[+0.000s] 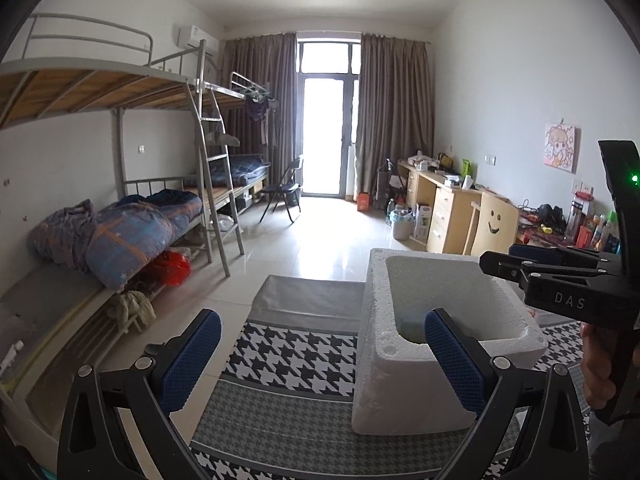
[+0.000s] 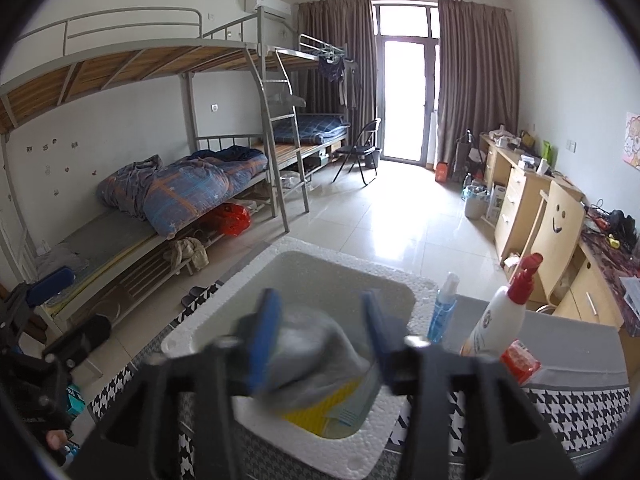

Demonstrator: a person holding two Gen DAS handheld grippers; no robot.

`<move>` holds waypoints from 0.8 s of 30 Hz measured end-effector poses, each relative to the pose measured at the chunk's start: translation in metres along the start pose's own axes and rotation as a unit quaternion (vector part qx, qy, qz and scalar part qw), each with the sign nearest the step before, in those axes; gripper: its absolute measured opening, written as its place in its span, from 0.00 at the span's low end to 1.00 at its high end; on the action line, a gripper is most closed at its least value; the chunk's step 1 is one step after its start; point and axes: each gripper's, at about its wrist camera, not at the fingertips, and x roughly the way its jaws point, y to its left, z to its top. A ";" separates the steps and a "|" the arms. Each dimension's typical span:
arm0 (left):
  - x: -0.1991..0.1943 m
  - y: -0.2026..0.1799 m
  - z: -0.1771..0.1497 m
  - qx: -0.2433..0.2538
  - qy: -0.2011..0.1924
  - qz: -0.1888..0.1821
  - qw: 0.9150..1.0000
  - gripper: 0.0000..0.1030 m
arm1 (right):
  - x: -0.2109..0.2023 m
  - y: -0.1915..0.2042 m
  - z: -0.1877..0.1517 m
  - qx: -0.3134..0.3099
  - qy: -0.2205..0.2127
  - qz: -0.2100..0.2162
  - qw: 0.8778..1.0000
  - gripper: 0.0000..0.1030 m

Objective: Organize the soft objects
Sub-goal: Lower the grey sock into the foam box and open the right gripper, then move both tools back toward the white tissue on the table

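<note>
A white foam box (image 1: 404,380) stands on a houndstooth-patterned table cover (image 1: 288,356). My left gripper (image 1: 320,360) is open and empty, just in front of the box's left side. My right gripper (image 2: 318,334) hovers over the box opening (image 2: 424,292), blurred; its fingers stand apart on either side of a grey soft cloth (image 2: 316,356) that lies in the box on a yellow item (image 2: 320,412). Whether the pads touch the cloth I cannot tell. The right gripper also shows in the left wrist view (image 1: 520,264), over the box's right rim.
A blue spray bottle (image 2: 444,308), a white pump bottle with red top (image 2: 500,312) and a red packet (image 2: 520,364) stand right of the box. Bunk beds (image 1: 120,220) line the left wall, desks (image 1: 452,204) the right.
</note>
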 end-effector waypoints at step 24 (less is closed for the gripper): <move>-0.032 -0.030 0.001 0.031 -0.021 -0.031 0.999 0.99 | -0.059 -0.003 -0.007 -0.005 -0.039 -0.015 0.999 0.84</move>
